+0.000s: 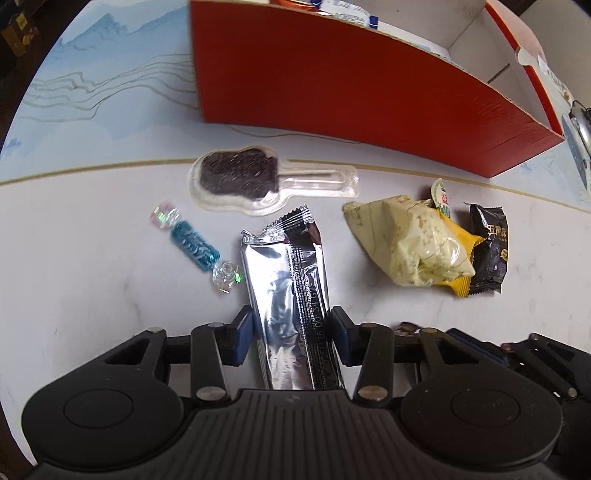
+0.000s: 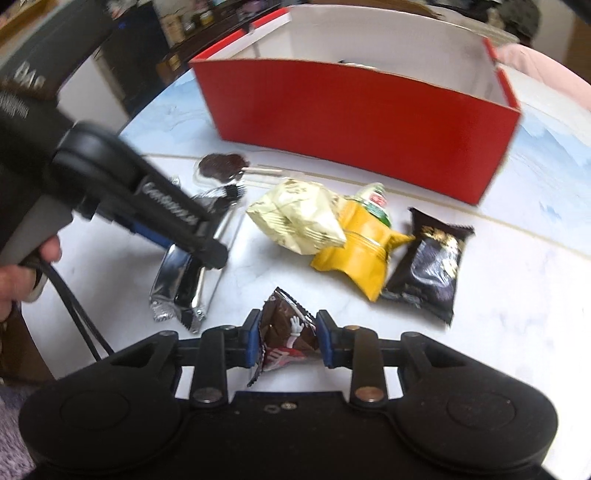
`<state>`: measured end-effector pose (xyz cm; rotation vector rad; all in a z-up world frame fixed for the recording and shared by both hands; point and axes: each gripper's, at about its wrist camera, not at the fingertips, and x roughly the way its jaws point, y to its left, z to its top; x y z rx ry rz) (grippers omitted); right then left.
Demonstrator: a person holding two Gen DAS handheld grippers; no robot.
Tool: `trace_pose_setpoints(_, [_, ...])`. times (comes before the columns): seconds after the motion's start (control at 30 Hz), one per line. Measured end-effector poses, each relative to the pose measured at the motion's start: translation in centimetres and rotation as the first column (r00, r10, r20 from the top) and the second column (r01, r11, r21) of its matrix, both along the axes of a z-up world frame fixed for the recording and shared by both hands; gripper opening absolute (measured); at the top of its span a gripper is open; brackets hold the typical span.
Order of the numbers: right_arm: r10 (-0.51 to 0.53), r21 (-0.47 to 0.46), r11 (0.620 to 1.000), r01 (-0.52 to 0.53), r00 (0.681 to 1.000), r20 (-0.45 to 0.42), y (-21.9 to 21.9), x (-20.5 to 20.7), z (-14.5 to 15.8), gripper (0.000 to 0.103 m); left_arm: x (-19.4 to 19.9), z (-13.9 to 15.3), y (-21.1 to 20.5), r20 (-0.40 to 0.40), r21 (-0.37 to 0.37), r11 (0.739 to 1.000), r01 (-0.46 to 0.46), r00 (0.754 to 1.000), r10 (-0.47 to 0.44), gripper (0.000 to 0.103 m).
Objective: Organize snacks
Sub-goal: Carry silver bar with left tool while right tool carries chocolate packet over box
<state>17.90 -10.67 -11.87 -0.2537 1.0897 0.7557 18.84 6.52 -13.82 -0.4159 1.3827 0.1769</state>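
A silver foil packet (image 1: 291,295) lies on the white marble table (image 1: 92,295), and my left gripper (image 1: 293,332) is shut on its near end, a blue pad against each side. In the right wrist view that gripper (image 2: 207,251) comes down from the left onto the same packet (image 2: 173,291). My right gripper (image 2: 288,339) is shut on a small brown candy packet (image 2: 288,332), which crumples between the pads. The red box (image 2: 351,122) stands open at the back, a few wrapped items showing over its rim (image 1: 351,14).
A chocolate lollipop in clear wrap (image 1: 240,177) and a blue twist candy (image 1: 194,245) lie left of centre. A pale yellow-green bag (image 2: 295,218), a yellow packet (image 2: 362,254), a small green-lidded cup (image 2: 375,199) and a dark packet (image 2: 432,269) cluster to the right. A person's hand (image 2: 22,273) holds the left gripper's handle.
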Motion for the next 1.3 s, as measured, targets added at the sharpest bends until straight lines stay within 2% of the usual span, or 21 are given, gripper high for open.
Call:
trace_pose_setpoints(0.27, [-0.139, 0.061, 0.988, 0.141, 0.99, -0.028, -2.7, -1.1, 0.5, 0.03, -2.3, 0.6, 1.0, 0.02, -0.036, 0.999, -0.009, 1.0, 0.01, 0.044])
trace_pose_setpoints(0.5, [-0.215, 0.137, 0.967, 0.217, 0.976, -0.027, -4.1, -2.4, 2.4, 0.03, -3.8, 3.2, 1.2, 0.085, -0.027, 1.0, 0.014, 0.996, -0.012, 0.044])
trace_pose_setpoints(0.83, [-0.248, 0.222, 0.947, 0.232, 0.968, 0.045, -4.6, -2.7, 6.6, 0.03, -4.6, 8.2, 0.8, 0.212, -0.011, 0.999, 0.051, 0.976, -0.048, 0.044])
trace_pose_setpoints(1.03, [-0.262, 0.241, 0.942, 0.234, 0.961, 0.093, -4.2, -1.3, 8.8, 0.03, -3.8, 11.1, 1.1, 0.275, 0.002, 0.999, 0.053, 0.96, -0.051, 0.044])
trace_pose_setpoints(1.3, [-0.26, 0.271, 0.939, 0.21, 0.952, 0.162, -3.2, 1.7, 11.5, 0.03, -1.6, 13.7, 1.7, 0.311, 0.016, 0.999, 0.052, 0.949, -0.054, 0.044])
